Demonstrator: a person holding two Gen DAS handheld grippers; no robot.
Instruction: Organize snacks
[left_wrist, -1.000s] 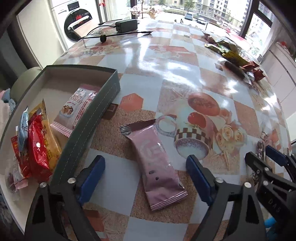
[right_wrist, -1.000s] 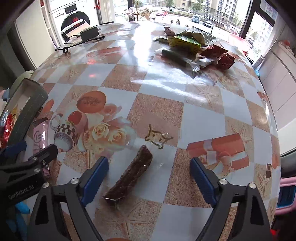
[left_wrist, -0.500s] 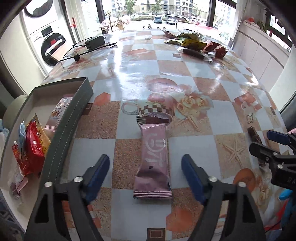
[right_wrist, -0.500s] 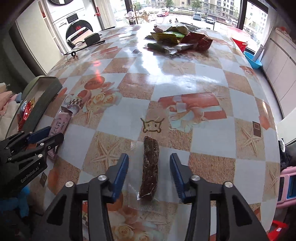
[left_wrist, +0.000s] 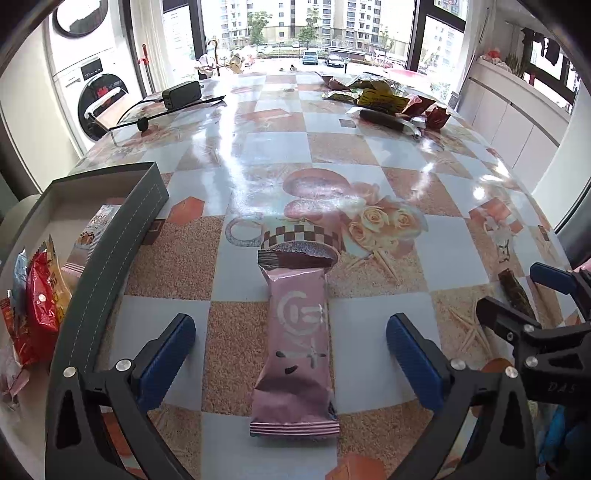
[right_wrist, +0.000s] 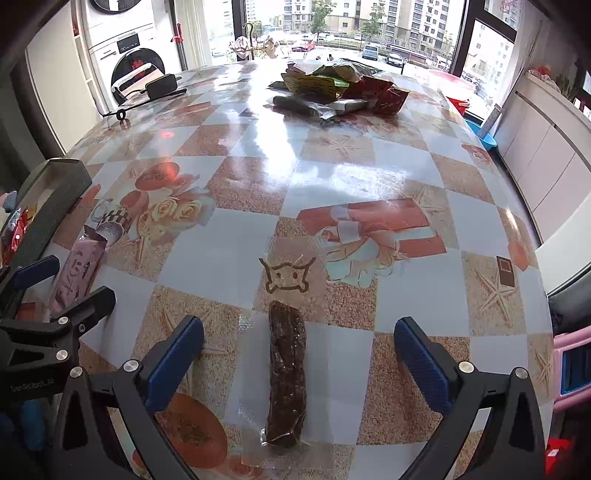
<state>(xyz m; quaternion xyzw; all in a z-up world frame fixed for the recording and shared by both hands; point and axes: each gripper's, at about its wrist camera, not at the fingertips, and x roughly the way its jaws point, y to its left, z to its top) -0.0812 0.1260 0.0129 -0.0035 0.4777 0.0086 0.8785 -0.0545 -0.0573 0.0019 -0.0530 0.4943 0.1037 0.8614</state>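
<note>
A pink snack packet lies flat on the patterned table, lengthwise between the fingers of my left gripper. The jaws are opening and the blue pads stand well clear of the packet on both sides. A dark brown bar in clear wrap lies the same way between the fingers of my right gripper, whose jaws are also opening without touching it. At the left edge of the right wrist view are the left gripper and the pink packet.
A grey box with a white inside stands at the left and holds red, yellow and strawberry-print packets. A heap of snack bags lies at the far side. A black adapter with its cable sits at the far left.
Both pairs of jaws have spread wider. Each gripper has swung round, so that the pink packet and the dark bar now lie straight between the fingers.
</note>
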